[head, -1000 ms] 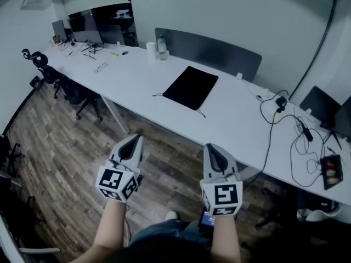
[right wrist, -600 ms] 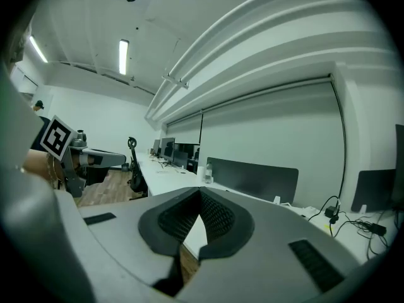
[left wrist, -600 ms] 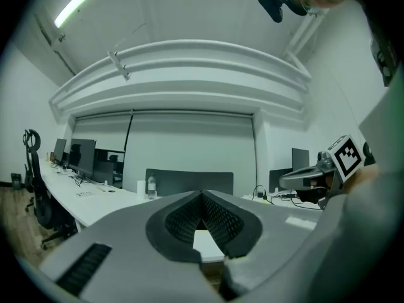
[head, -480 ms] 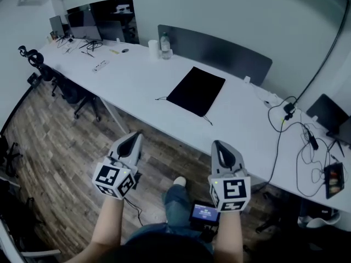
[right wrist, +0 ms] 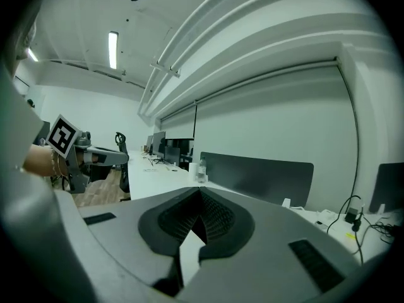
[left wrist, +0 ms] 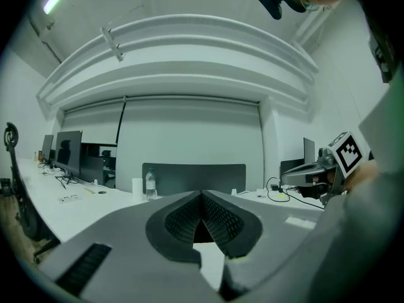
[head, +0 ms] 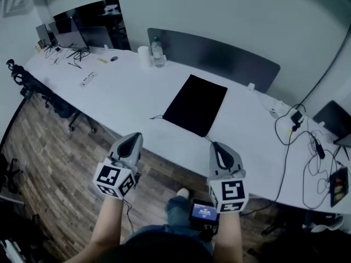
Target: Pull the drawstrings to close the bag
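Note:
A flat black drawstring bag (head: pixel 195 104) lies on the long white table (head: pixel 126 92), its thin cords trailing off at the near left corner (head: pixel 157 116) and the near right corner (head: pixel 208 138). Both grippers hover in front of the table's near edge, above the wooden floor, well short of the bag. My left gripper (head: pixel 130 142) is shut with nothing in it; its jaws meet in the left gripper view (left wrist: pixel 202 194). My right gripper (head: pixel 219 151) is likewise shut and empty, as the right gripper view (right wrist: pixel 201 192) shows.
A grey divider panel (head: pixel 219 56) stands behind the bag. A water bottle (head: pixel 157 52) and a white cup (head: pixel 143 55) sit at the back left. Cables (head: pixel 299 130) sprawl at the table's right, monitors (head: pixel 77 34) at the far left. Office chairs (head: pixel 33 86) stand left.
The person has stepped closer to the table, so the bag now lies nearer and more centred ahead of both grippers. Both grippers stay shut and keep their spacing.

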Demonstrator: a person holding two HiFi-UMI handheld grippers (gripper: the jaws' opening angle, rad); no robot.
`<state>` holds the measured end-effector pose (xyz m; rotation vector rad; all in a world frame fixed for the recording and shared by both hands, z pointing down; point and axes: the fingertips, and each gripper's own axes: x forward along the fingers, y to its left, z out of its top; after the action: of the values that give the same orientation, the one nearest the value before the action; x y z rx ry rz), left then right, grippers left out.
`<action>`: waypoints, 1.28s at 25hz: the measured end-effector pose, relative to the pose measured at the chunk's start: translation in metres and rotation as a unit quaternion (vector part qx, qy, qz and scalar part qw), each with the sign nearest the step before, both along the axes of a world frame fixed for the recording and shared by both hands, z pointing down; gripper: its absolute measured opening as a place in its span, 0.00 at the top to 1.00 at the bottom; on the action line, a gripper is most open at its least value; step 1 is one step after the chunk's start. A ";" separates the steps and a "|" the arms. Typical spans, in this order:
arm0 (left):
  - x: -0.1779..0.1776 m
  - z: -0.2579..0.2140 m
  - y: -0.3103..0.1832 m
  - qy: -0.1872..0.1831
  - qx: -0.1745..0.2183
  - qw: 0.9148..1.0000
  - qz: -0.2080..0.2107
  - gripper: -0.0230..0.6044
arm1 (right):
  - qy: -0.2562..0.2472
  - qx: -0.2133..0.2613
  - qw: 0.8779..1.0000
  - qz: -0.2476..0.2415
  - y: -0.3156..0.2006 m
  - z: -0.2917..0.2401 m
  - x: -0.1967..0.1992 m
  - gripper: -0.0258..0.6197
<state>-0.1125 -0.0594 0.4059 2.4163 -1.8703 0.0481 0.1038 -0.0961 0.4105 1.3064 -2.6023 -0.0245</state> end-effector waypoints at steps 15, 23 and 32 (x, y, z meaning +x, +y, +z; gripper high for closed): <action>-0.026 0.043 -0.134 -0.024 -0.055 0.996 0.062 0.88 | -0.006 -0.043 0.997 0.062 -0.105 0.043 0.020 0.97; -0.040 0.083 -0.167 -0.031 -0.109 0.988 0.110 0.84 | 0.022 -0.092 0.993 0.076 -0.118 0.081 0.022 0.82; -0.059 0.137 -0.186 -0.056 -0.177 0.969 0.164 0.85 | 0.058 -0.180 0.977 0.097 -0.110 0.150 0.027 0.82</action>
<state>-0.1714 -0.2458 0.5431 2.4707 -1.3344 0.5036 0.1304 -0.2059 0.5602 1.3668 -2.2350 0.3743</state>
